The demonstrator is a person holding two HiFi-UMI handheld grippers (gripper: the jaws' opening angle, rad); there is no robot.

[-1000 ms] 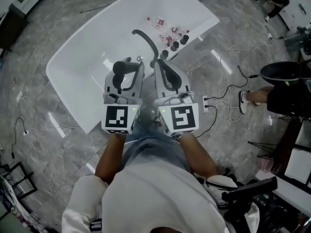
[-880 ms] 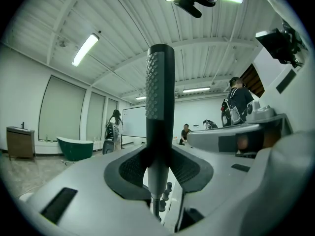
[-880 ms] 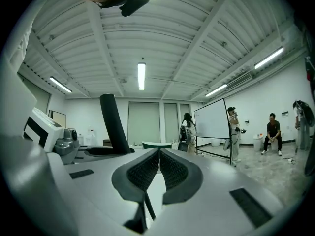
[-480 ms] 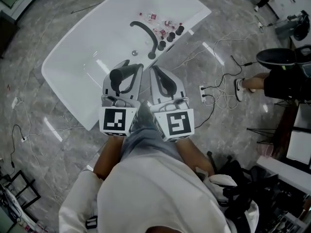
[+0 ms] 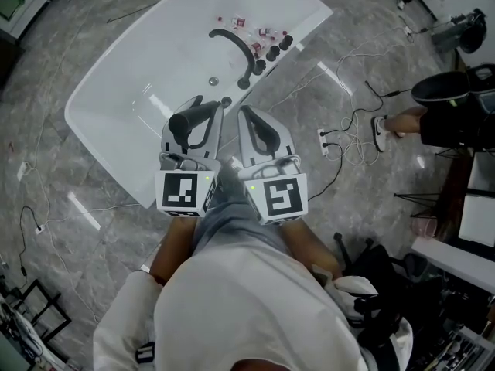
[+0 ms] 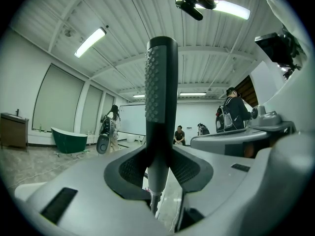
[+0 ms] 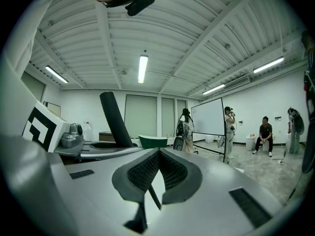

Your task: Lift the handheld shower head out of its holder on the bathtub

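Both grippers now sit further back from the bathtub (image 5: pixel 124 91) fittings (image 5: pixel 259 60) than in the earlier frame. Left gripper (image 5: pixel 197 118): clamped on the shower head (image 6: pixel 160 82), which stands upright between its jaws with its hose (image 6: pixel 153 200) below; right gripper (image 5: pixel 259 126): closed on nothing, just beside. Likely risk: the hose pulls taut or snags, twisting the handle out of the single grip.

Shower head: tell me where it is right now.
In the head view, the shower head is clamped in the left gripper, over the white bathtub, near its curved black faucet and beside the right gripper.
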